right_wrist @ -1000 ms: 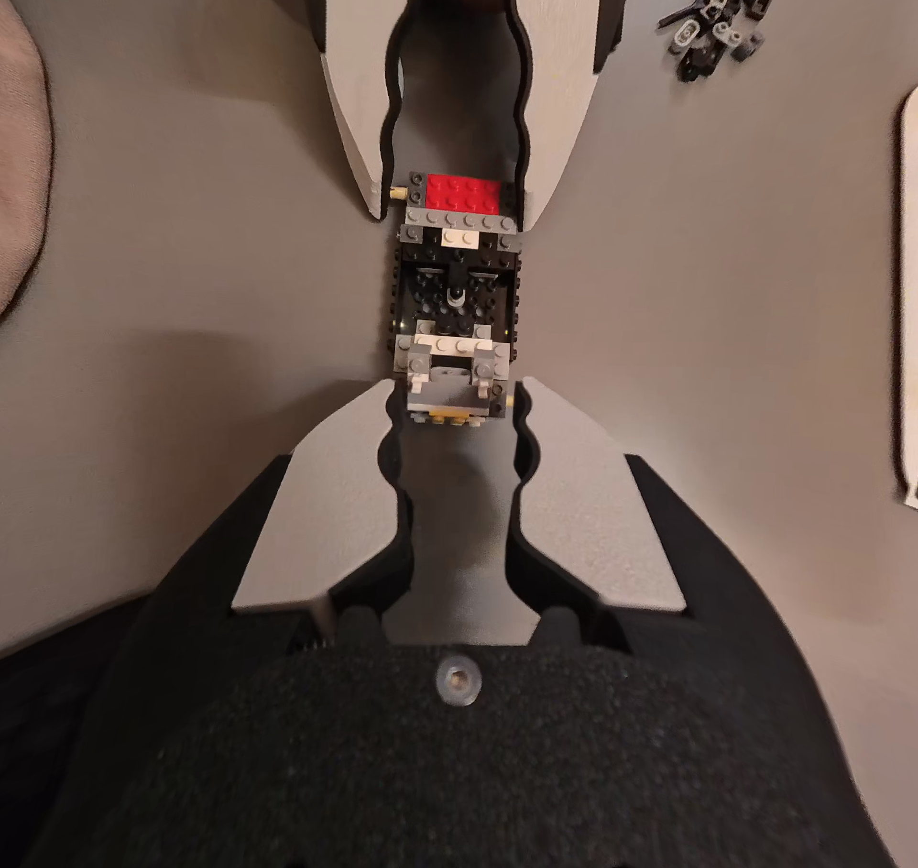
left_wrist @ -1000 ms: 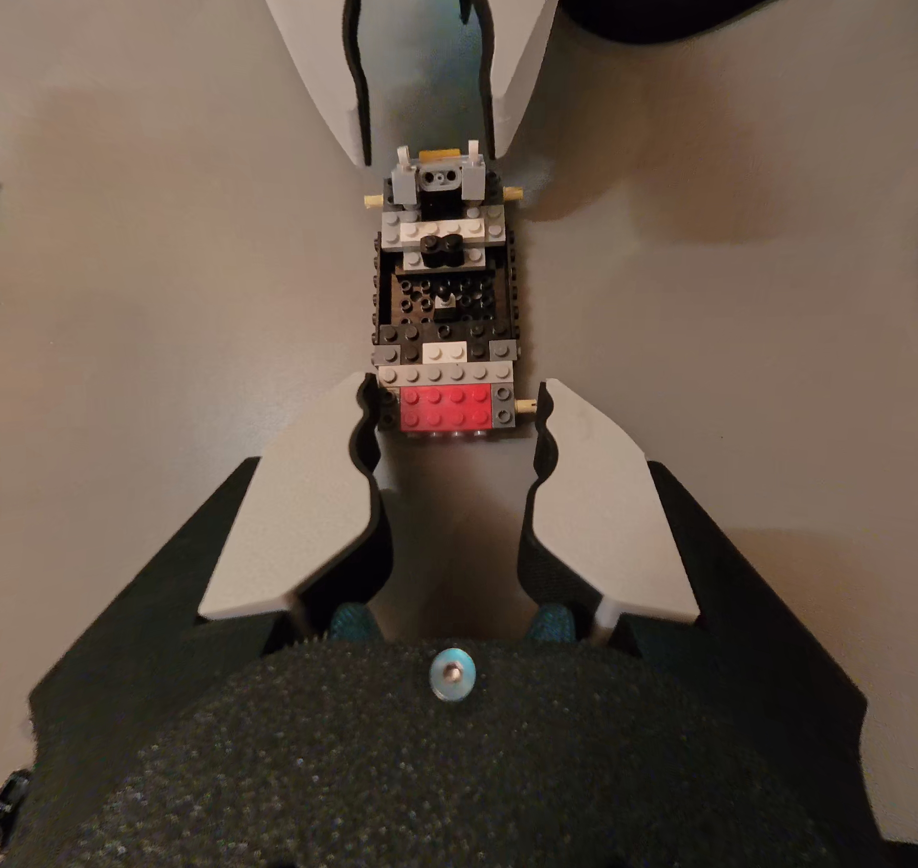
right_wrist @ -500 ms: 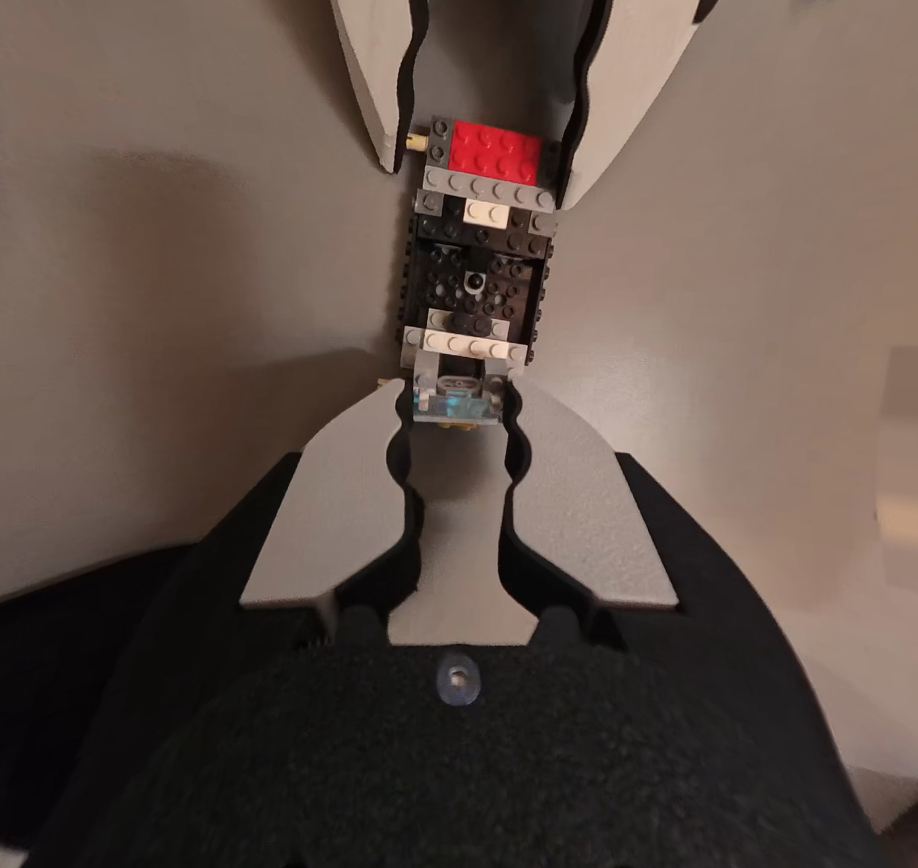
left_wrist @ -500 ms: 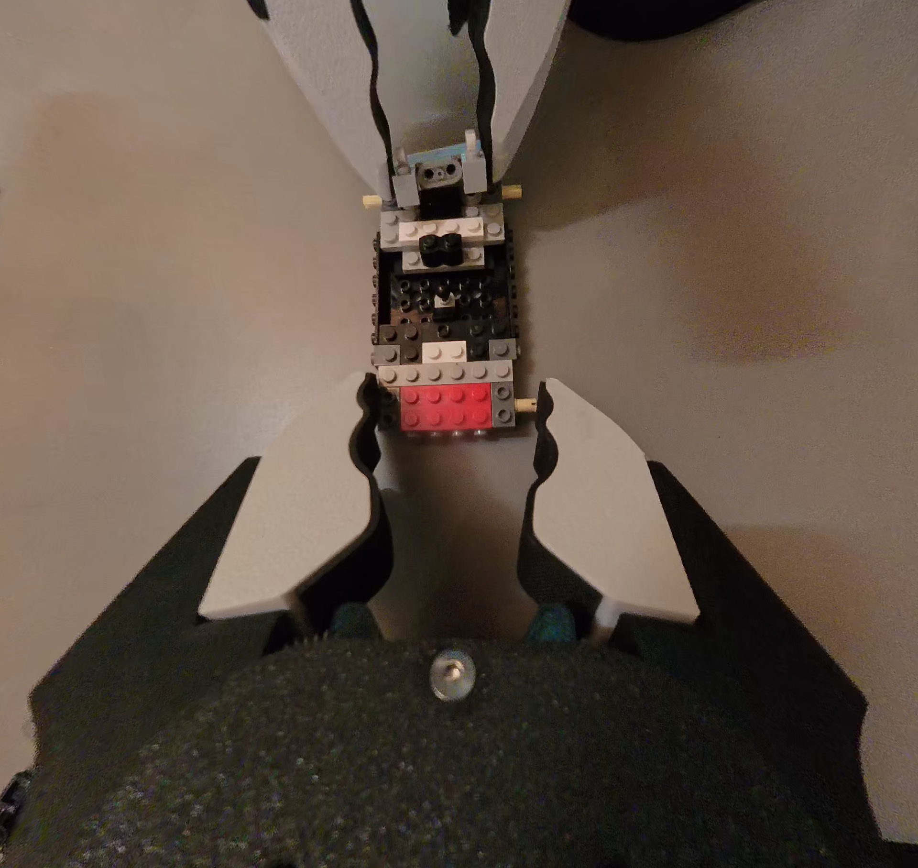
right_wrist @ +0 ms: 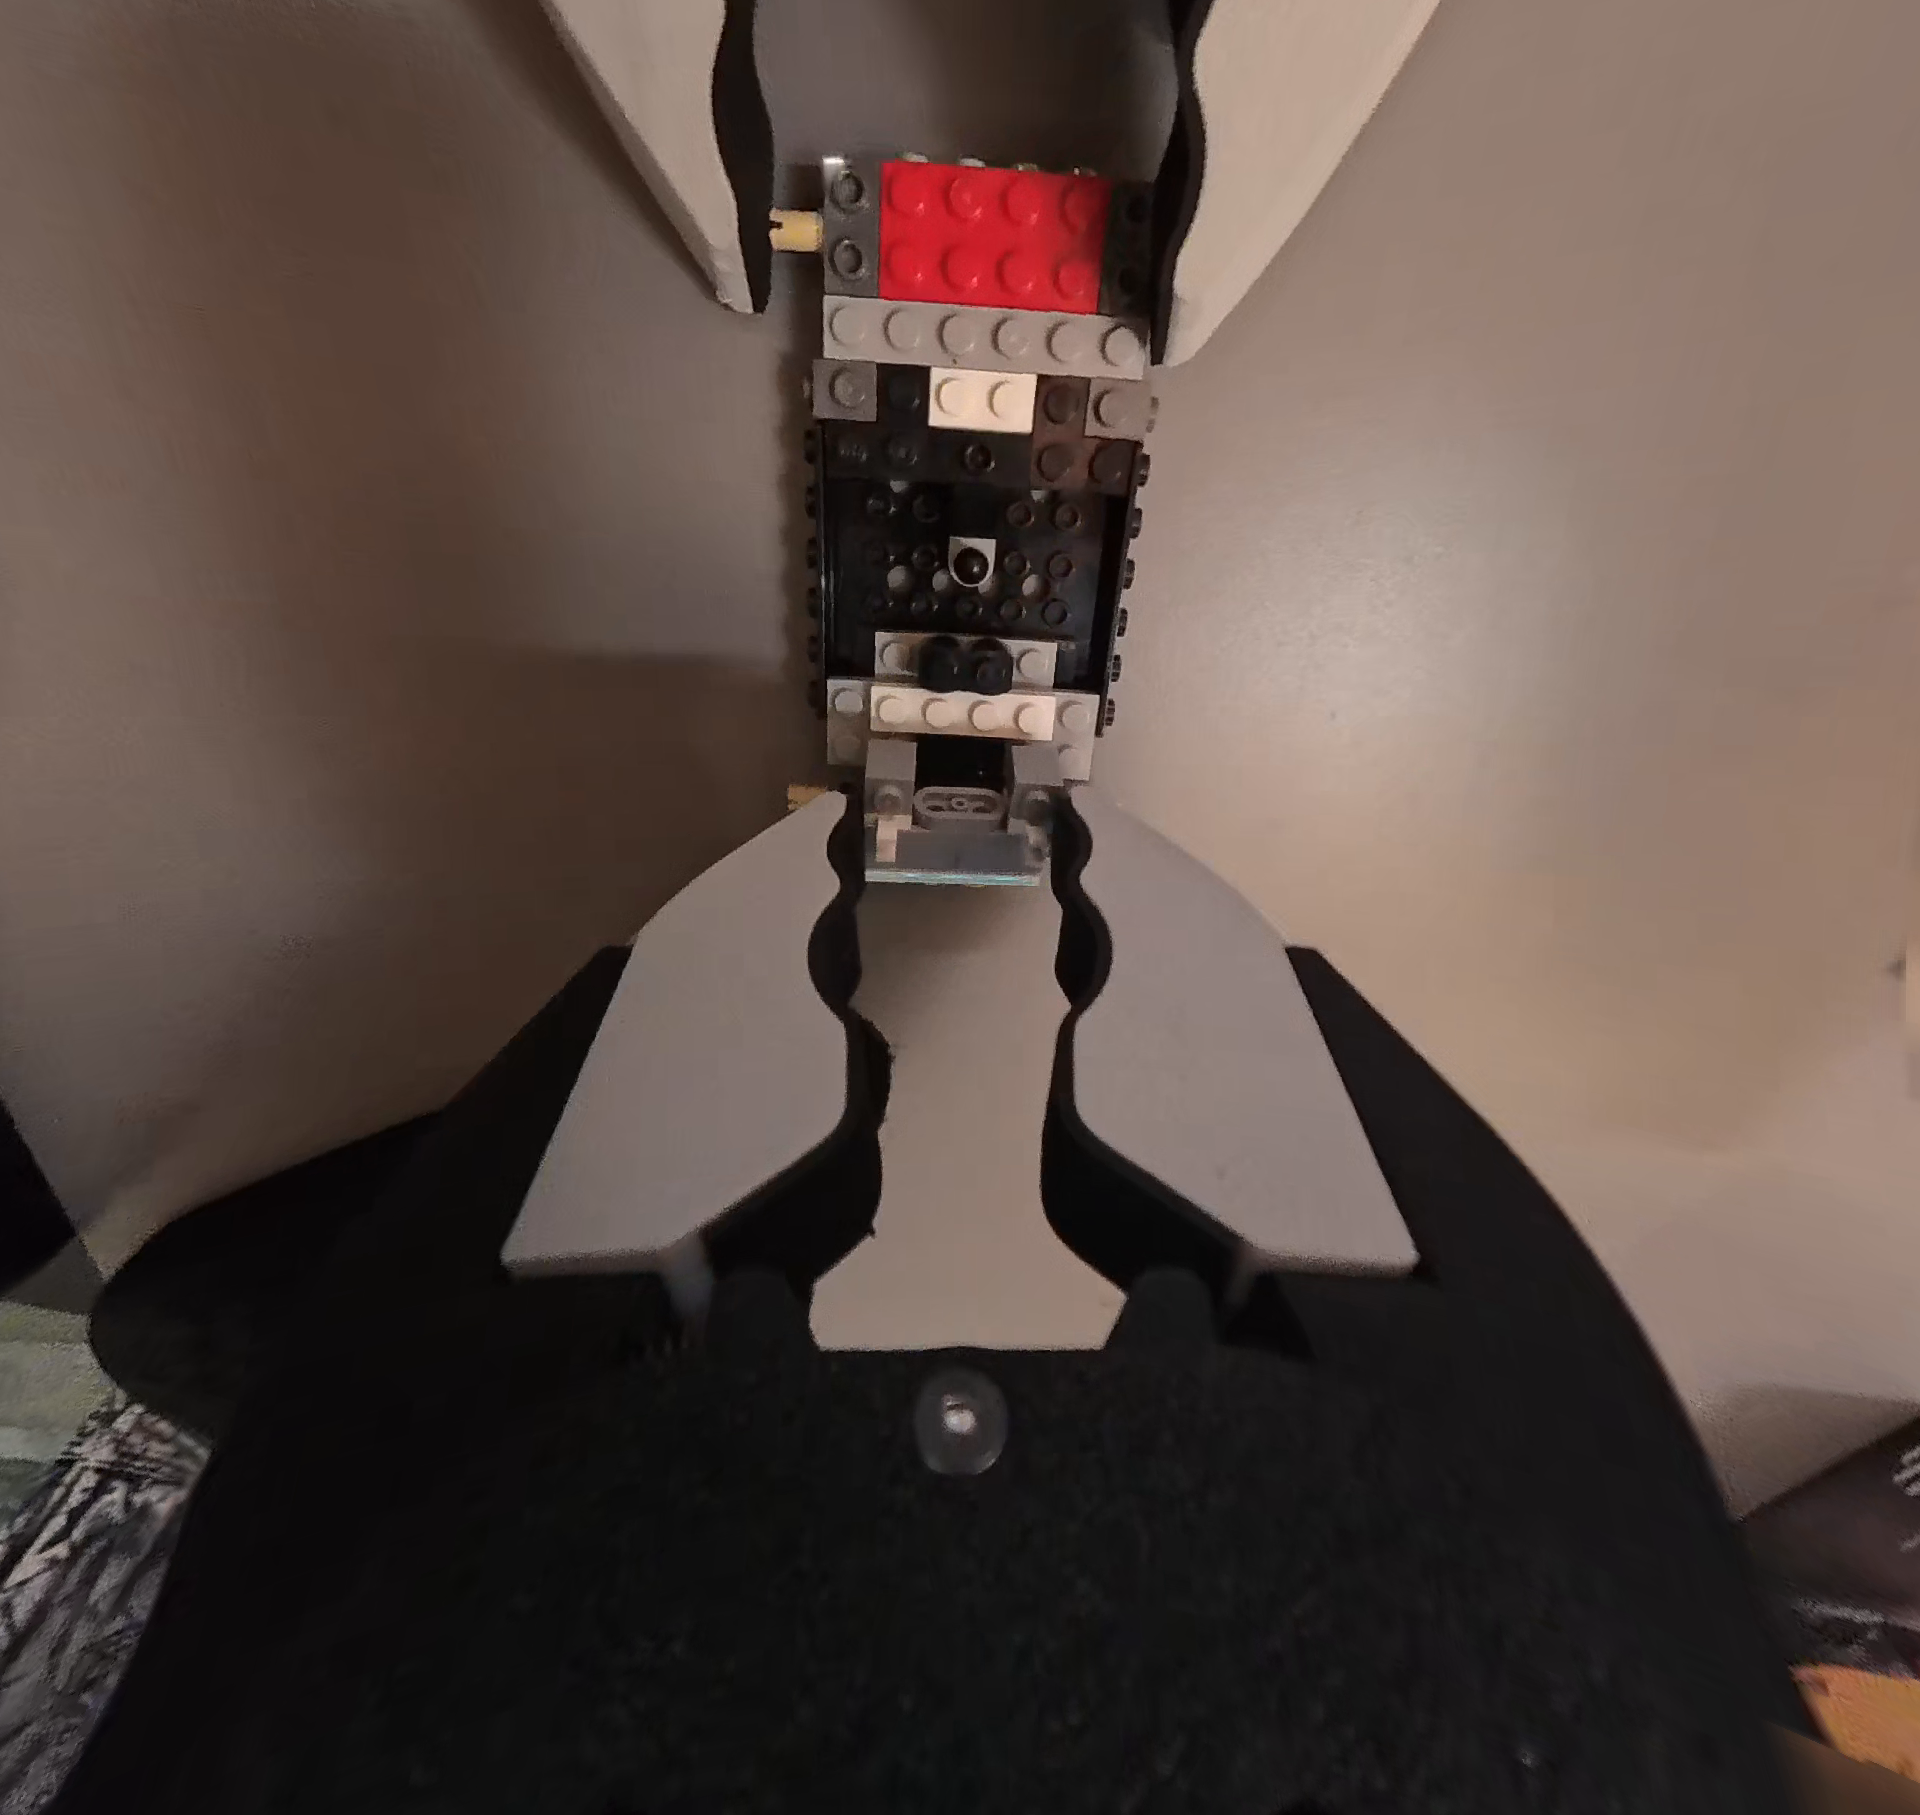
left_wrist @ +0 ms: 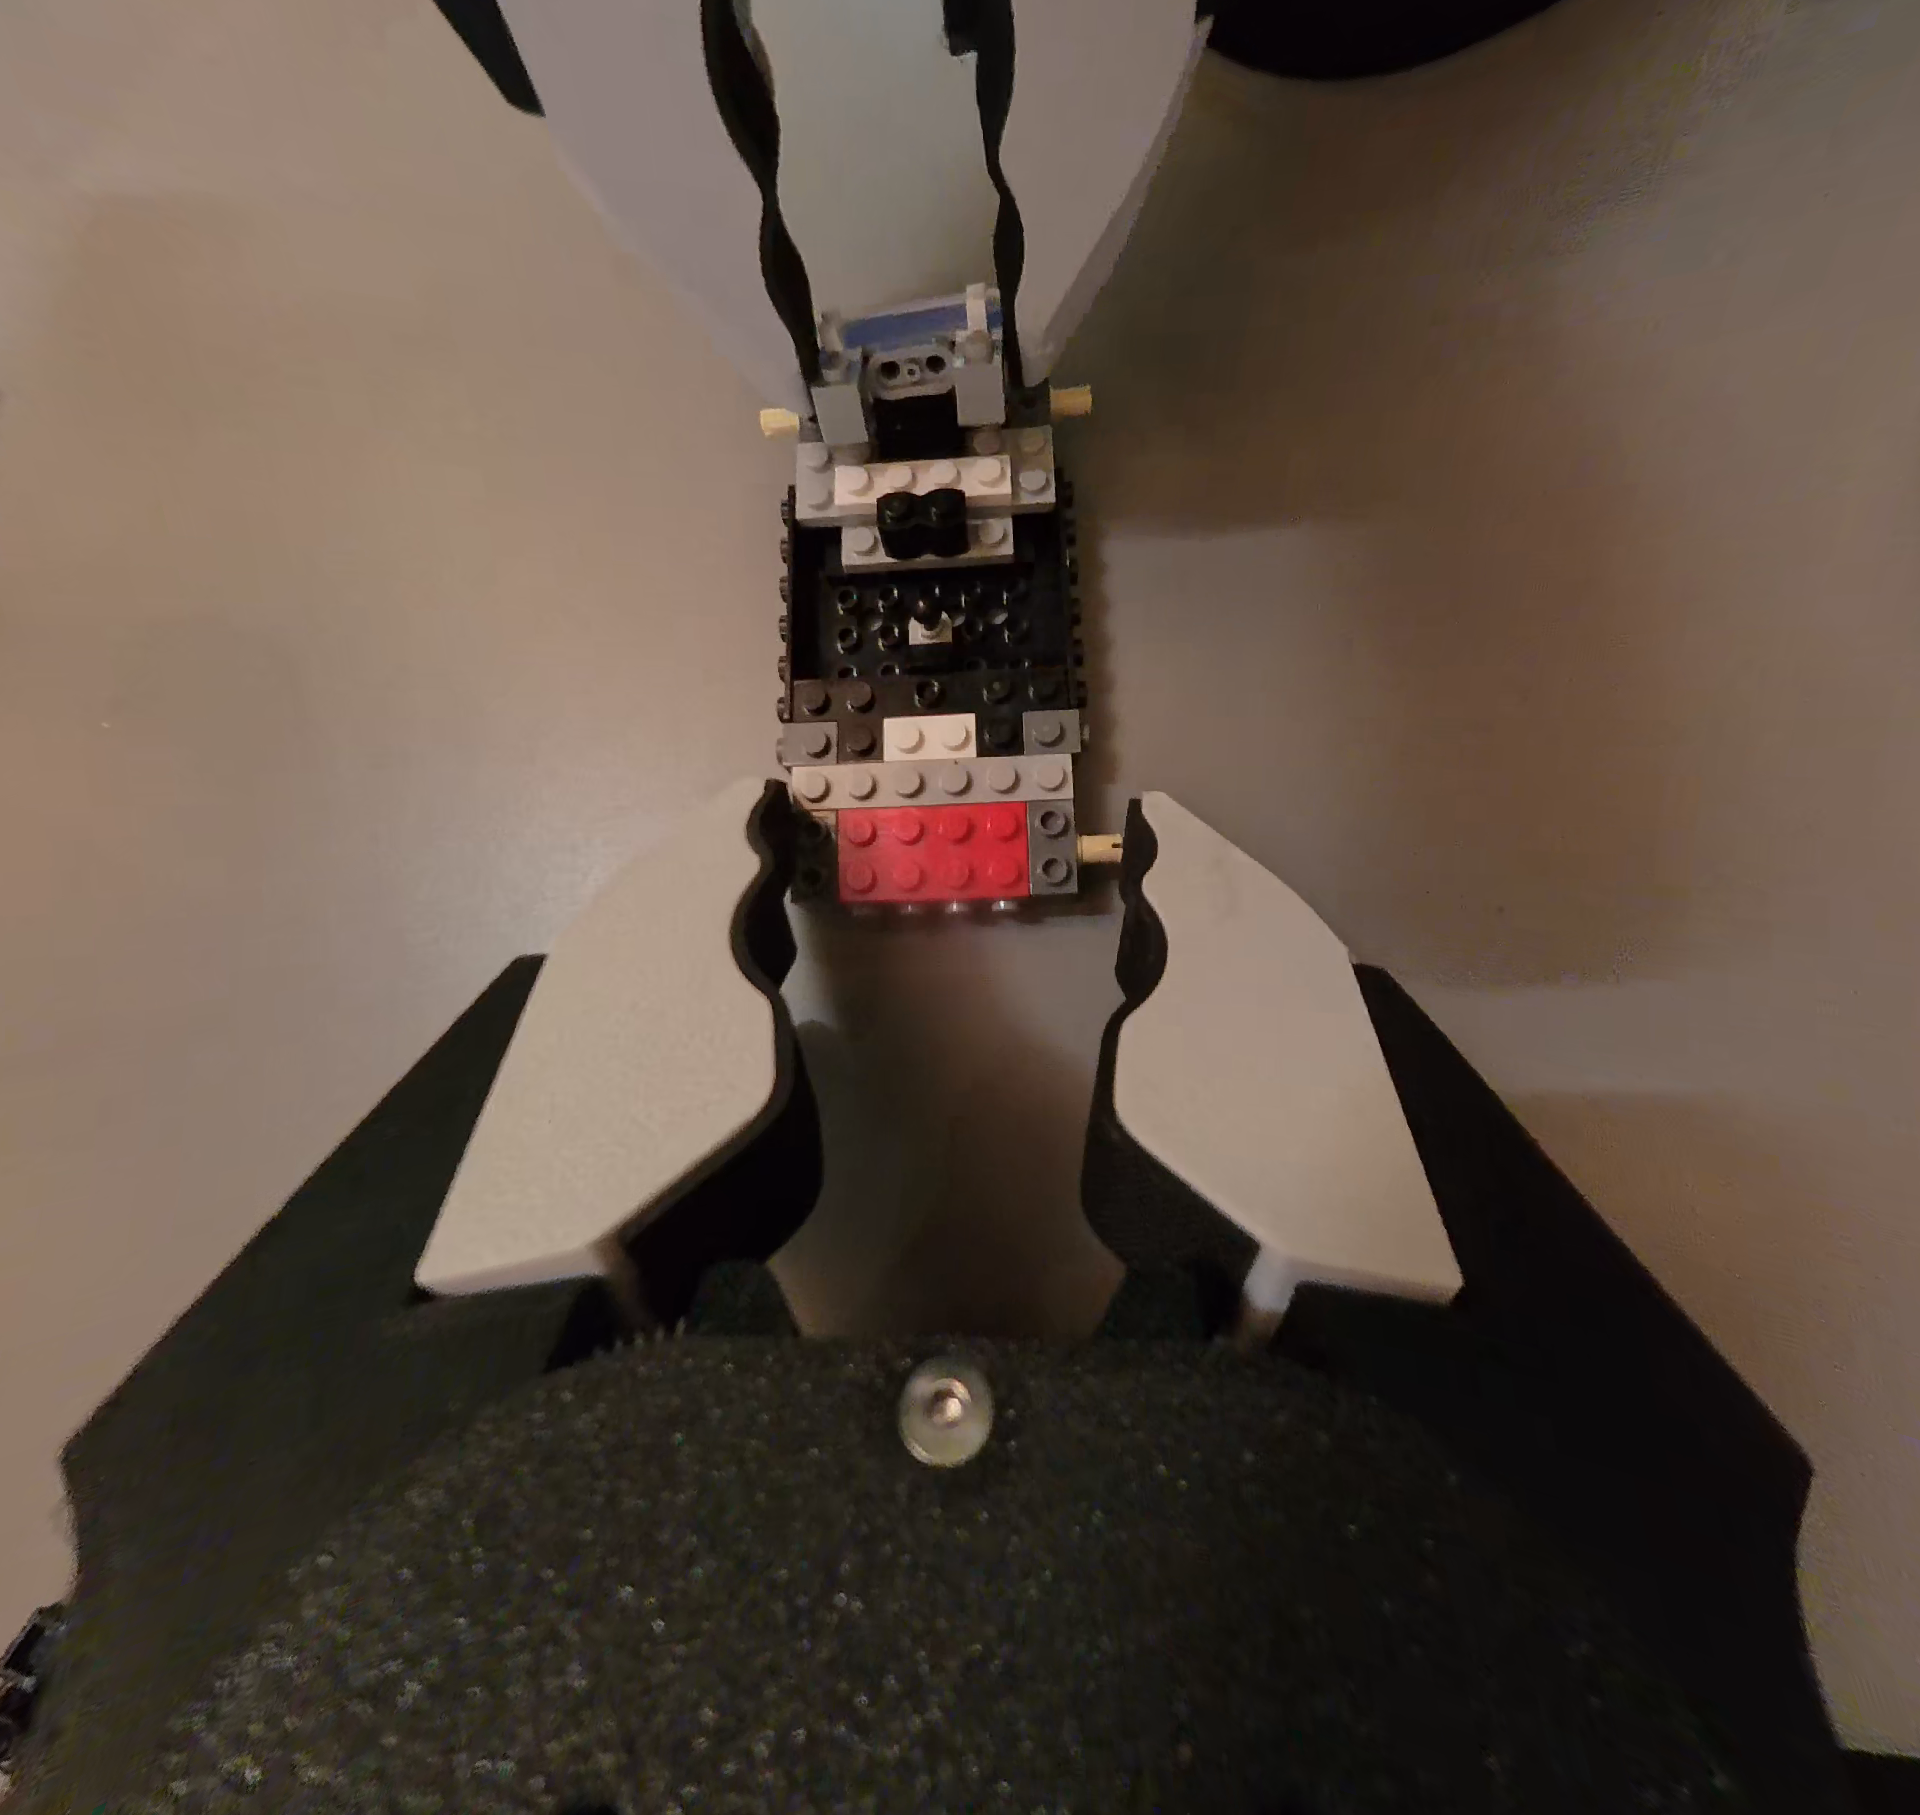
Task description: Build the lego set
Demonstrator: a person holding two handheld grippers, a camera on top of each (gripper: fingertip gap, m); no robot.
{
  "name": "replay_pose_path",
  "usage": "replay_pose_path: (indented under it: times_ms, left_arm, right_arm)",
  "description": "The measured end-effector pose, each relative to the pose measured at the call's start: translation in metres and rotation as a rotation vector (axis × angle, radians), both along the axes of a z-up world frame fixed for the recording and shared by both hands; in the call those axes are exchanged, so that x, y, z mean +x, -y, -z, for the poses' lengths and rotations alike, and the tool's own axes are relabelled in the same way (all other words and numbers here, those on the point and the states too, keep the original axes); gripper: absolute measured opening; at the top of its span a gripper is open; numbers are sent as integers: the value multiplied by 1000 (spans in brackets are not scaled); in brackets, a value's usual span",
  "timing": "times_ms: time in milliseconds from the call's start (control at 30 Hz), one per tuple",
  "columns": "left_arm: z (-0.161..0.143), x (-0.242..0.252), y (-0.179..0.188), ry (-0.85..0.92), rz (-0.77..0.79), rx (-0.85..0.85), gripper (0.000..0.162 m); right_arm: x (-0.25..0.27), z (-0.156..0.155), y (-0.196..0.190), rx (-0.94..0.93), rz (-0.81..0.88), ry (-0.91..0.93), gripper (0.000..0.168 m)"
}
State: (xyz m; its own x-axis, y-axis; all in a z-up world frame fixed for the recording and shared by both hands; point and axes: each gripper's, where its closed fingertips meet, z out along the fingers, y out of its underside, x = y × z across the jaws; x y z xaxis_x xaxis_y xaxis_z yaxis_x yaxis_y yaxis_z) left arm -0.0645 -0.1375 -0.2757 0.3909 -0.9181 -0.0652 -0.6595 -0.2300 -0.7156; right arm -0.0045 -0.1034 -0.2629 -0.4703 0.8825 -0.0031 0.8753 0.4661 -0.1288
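Lego model (left_wrist: 930, 643): a long, part-built black and grey body with a red brick (left_wrist: 932, 851) at one end, lying on the grey worktop (left_wrist: 364, 622); no worktop edge shows nearby.
Left gripper (left_wrist: 940, 846): fingers clenched on the red-brick end, likely steadying it.
Right gripper (right_wrist: 951, 835): fingers clamped around the opposite grey end, probably pressing a piece home.

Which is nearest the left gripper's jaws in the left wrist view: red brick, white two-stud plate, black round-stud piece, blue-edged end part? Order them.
From the left gripper:
1. Red brick, between the jaws, near end.
2. White two-stud plate, just beyond, centre.
3. Black round-stud piece, far half.
4. Blue-edged end part, far end, between the right gripper's jaws.
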Motion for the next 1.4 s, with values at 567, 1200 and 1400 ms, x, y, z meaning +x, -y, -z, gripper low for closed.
replay_pose_path:
  times_ms: [567, 1200, 1400]
  left_arm:
    - [0, 0, 1, 14, -6, 0, 60]
    - [0, 0, 1, 38, 4, -7, 60]
    - [0, -1, 1, 50, 9, -14, 60]
  right_arm:
    - [3, 0, -1, 75, -47, 114, 34]
    - [2, 1, -1, 82, -48, 107, 34]
    - [1, 1, 0, 63, -46, 92, 34]
